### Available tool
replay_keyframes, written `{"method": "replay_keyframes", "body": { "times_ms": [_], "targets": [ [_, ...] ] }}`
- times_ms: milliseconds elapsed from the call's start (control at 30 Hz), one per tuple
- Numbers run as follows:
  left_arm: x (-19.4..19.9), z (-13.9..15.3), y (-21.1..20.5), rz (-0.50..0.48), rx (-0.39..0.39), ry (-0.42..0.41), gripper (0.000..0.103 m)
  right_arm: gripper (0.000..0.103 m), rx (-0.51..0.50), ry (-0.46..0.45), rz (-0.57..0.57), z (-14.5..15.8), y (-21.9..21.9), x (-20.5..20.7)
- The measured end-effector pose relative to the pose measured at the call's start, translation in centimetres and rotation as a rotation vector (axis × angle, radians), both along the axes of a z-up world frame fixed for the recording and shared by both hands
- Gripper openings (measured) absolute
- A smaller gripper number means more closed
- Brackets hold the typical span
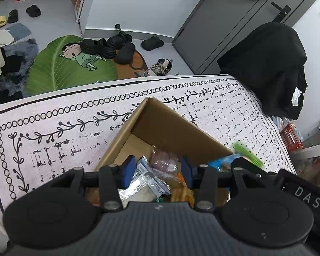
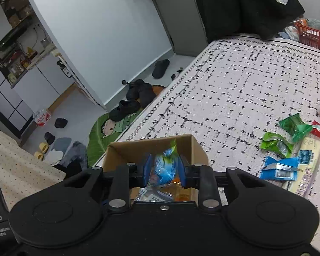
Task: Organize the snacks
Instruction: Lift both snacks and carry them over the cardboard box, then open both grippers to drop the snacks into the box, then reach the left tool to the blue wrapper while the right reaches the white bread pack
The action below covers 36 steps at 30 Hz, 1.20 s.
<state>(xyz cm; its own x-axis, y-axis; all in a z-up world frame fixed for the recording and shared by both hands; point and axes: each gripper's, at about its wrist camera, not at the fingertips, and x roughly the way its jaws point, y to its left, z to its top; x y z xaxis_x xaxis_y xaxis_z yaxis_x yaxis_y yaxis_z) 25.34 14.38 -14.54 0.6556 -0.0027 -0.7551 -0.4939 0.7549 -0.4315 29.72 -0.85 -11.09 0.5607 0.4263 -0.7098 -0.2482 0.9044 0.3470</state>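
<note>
Right now my right gripper (image 2: 163, 171) hangs over the cardboard box (image 2: 125, 149) with a blue-and-green snack packet (image 2: 165, 167) between its narrow jaws; the blur hides whether the pads press it. My left gripper (image 1: 157, 171) stands partly open above snacks already in the box, gripping nothing. More packets (image 2: 279, 143) lie on the patterned tabletop (image 2: 234, 89) at right.

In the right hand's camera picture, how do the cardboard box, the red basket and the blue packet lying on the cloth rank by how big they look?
Largest to smallest as seen:
1. cardboard box
2. blue packet and red basket: about alike, so no ranking. The basket stands far back, so its true size is unsure.
</note>
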Motion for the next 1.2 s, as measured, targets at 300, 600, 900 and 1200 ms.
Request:
{"method": "replay_keyframes", "body": {
  "times_ms": [300, 600, 900, 1200],
  "targets": [
    [0.0, 0.3, -0.9, -0.024, 0.012, 0.011, 0.076, 0.055, -0.037, -0.008, -0.052, 0.3, -2.5, -0.9],
    [-0.2, 1.4, -2.2, -0.051, 0.049, -0.005, 0.097, 0.081, -0.077, -0.015, -0.137, 0.7, -6.8, -2.1],
    [0.1, 2.9, -5.1, -0.128, 0.118, -0.022, 0.103, 0.086, -0.096, -0.003, -0.200, 0.7, -10.9, -2.8],
    [0.7, 4.0, -9.0, -0.226, 0.137, -0.038, 0.103, 0.086, -0.085, 0.015, -0.222, 0.0, -14.4, -3.0]
  ]
}}
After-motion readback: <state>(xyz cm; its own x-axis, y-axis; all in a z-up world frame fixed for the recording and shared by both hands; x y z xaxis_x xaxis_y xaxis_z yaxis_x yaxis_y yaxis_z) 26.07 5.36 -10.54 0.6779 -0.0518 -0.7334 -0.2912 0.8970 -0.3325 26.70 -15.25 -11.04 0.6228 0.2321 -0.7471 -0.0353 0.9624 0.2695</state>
